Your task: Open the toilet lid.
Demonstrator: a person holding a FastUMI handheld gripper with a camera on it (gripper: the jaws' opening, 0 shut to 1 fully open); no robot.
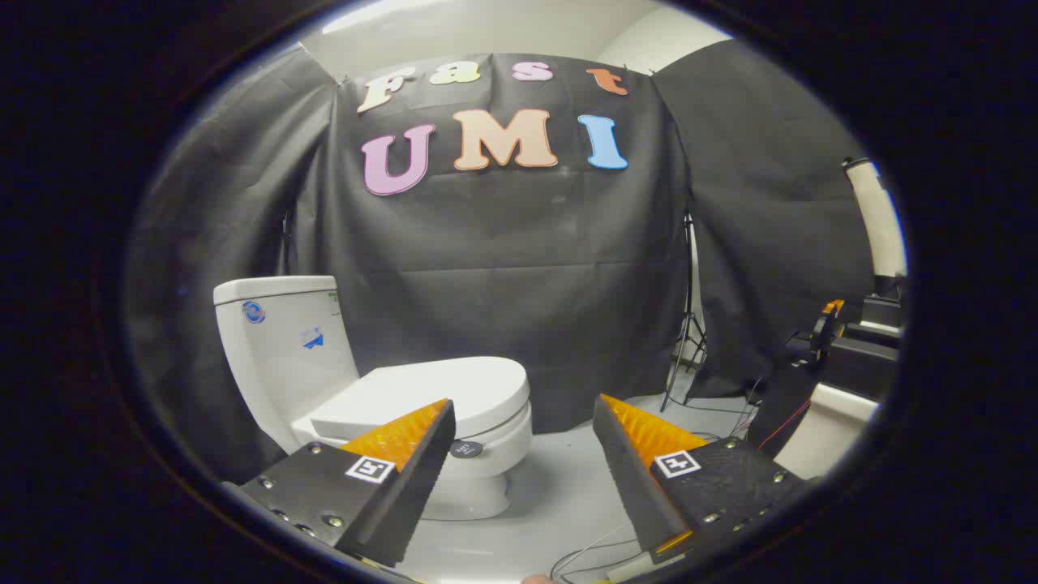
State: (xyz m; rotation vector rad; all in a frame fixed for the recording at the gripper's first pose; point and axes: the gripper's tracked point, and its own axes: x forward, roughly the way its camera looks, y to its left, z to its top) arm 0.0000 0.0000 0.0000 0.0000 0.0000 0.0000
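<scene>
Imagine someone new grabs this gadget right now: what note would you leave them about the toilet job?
Gripper: open, fingers spread wide, holding nothing.
Toilet: stands beyond the fingers, off to the side of the left finger, which overlaps its bowl in the view. The tank sits at its back against the black cloth wall.
Toilet lid: down flat on the seat, shut.
Done: nothing visible yet; the lid is untouched.
Left: move in toward the lid's front edge, catch it, and swing it up toward the tank.
</scene>
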